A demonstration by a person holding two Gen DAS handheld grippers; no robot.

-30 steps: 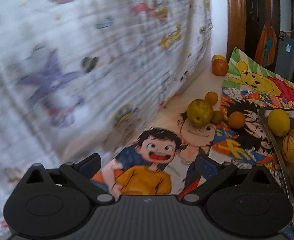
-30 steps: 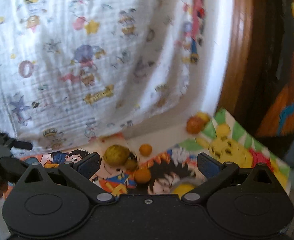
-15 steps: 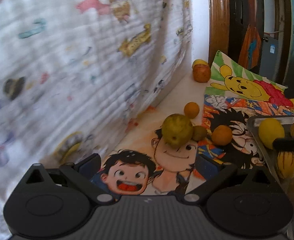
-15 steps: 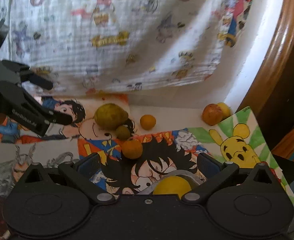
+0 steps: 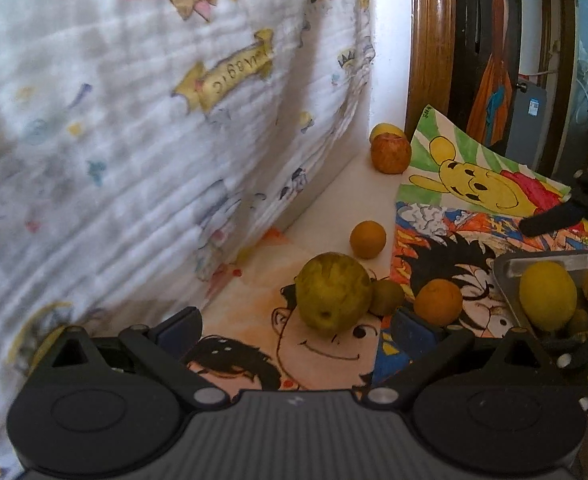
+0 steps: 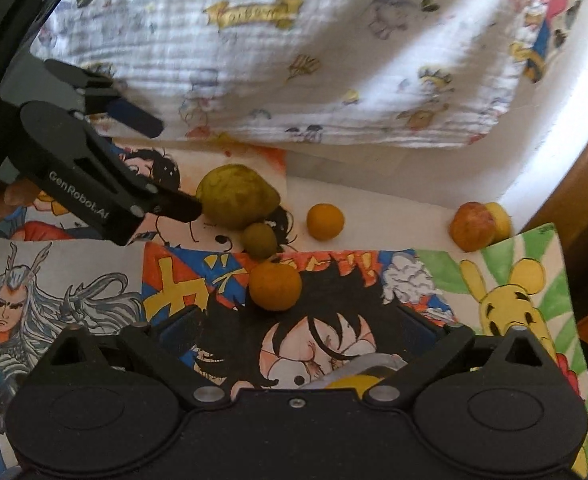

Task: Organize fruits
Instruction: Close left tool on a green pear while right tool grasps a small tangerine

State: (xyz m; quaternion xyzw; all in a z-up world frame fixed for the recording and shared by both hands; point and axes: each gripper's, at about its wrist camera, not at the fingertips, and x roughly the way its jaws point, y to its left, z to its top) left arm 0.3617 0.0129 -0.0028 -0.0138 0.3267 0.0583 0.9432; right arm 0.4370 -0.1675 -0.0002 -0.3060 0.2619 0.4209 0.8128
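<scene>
While the left gripper (image 5: 297,326) gapes wide and empty, centre the big green fruit (image 5: 332,294) just ahead between its fingers, avoiding the small fruit (image 5: 387,297) touching it

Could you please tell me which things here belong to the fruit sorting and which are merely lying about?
For the job:
big green fruit
small green fruit
two oranges
apple
tray
left gripper

Lying about:
cartoon drawings
printed cloth

The left gripper (image 6: 174,168) has closed in on the yellow-green fruit (image 6: 236,196).
</scene>
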